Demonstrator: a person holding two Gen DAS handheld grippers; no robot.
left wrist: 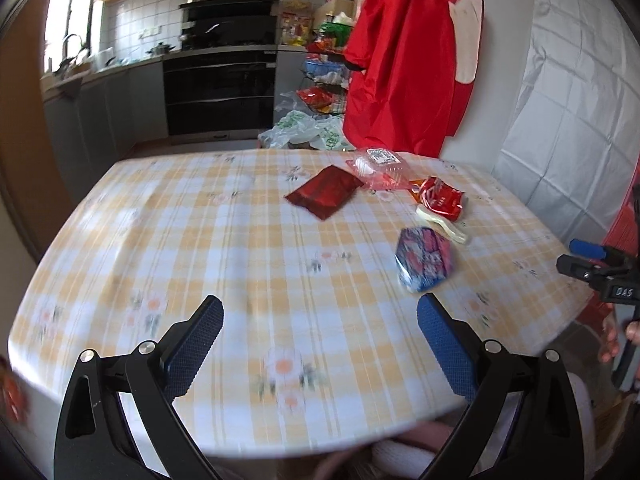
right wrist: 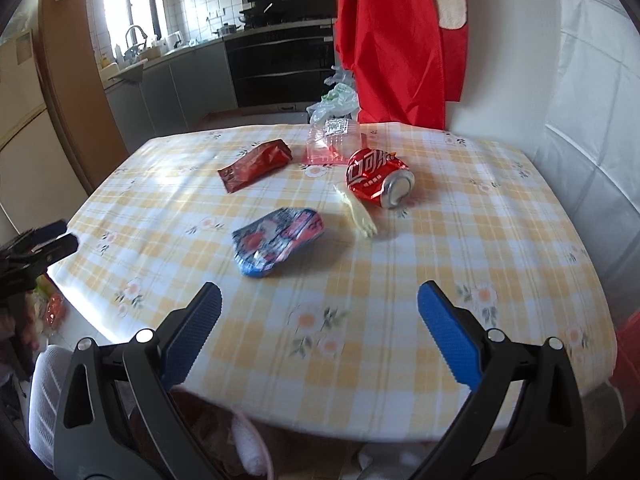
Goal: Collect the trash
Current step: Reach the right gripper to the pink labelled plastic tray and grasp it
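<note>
On the yellow-checked floral tablecloth (right wrist: pixel 440 240), a crushed red drink can (right wrist: pixel 378 180), blue-and-red foil packet (right wrist: pixel 276 240), dark red wrapper (right wrist: pixel 256 164) and clear plastic clamshell (right wrist: pixel 332 140) are lying at twelve o'clock; left gripper (left wrist: pixel 320 344) and right gripper (right wrist: pixel 320 340) are hovering wide apart, holding nothing.

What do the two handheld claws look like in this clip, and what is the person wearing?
Both match. The left claw and right claw each have black angular arms with teardrop cut-outs and silver pivot bolts, ending in fingers faced with textured blue pads. From the left wrist view, the right unit's black body carries white lettering reading "DAS". White ribbed fabric shows below; what garment it is I cannot tell.
</note>
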